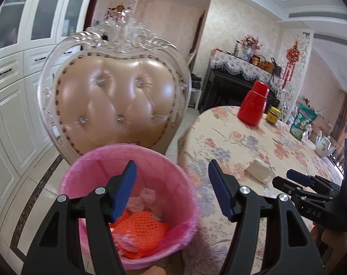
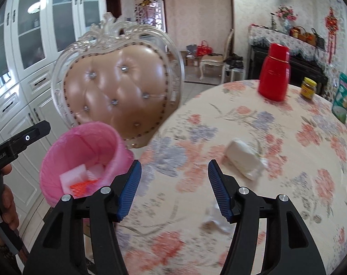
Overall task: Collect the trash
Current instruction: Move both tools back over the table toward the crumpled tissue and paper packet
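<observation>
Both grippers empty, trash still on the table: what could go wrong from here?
1. The crumpled tissue lies flat and thin on the tablecloth; the right gripper may pinch cloth too.
2. The bin sits below the table edge; a carried white wad could drop beside it.

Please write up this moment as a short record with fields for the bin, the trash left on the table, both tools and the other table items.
bin: pink-lined bin beside the table, in front of a chair
bin contents: orange mesh, pale scraps
trash on table: white wad; crumpled tissue nearer the edge
left tool: open, empty, over the bin
right tool: open, empty, over the table
other table items: red flask, jar, green packet
</observation>
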`<action>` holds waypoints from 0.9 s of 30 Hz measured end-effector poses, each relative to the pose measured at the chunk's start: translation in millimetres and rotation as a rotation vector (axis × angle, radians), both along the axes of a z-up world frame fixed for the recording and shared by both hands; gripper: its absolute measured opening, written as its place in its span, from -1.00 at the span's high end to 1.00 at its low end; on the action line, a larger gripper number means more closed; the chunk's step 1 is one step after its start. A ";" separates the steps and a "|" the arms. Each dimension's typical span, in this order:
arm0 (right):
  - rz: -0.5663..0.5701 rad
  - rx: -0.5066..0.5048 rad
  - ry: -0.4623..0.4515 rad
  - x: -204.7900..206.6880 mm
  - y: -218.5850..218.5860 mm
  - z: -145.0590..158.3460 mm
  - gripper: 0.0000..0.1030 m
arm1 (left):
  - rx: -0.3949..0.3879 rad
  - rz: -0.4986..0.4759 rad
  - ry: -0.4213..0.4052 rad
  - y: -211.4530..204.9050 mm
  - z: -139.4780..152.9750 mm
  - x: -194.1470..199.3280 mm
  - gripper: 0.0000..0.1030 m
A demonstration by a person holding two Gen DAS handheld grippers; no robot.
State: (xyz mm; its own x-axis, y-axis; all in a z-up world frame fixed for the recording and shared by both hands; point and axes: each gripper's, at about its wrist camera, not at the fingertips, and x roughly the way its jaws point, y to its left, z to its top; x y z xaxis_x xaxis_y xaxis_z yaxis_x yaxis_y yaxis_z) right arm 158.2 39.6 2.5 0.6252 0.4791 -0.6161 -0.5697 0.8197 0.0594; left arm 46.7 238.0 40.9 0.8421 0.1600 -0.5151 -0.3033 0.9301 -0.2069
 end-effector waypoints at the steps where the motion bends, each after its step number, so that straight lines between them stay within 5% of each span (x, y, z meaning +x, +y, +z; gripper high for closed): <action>1: -0.010 0.000 0.001 1.6 -6.7 -0.8 -0.13 | 0.001 -0.012 0.003 -6.2 -0.7 3.6 -0.22; 27: -0.167 -0.007 0.038 40.6 -119.9 -23.8 -0.27 | -0.003 -0.284 0.124 -147.1 -50.9 91.6 -0.22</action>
State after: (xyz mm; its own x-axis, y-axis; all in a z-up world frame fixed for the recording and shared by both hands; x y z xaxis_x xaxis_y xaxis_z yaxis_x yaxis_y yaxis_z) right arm 198.8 -80.3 -21.3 0.6722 0.3659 -0.6436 -0.4226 0.9034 0.0723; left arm 138.4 90.9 -10.1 0.7836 -0.0745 -0.6168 -0.0543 0.9808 -0.1874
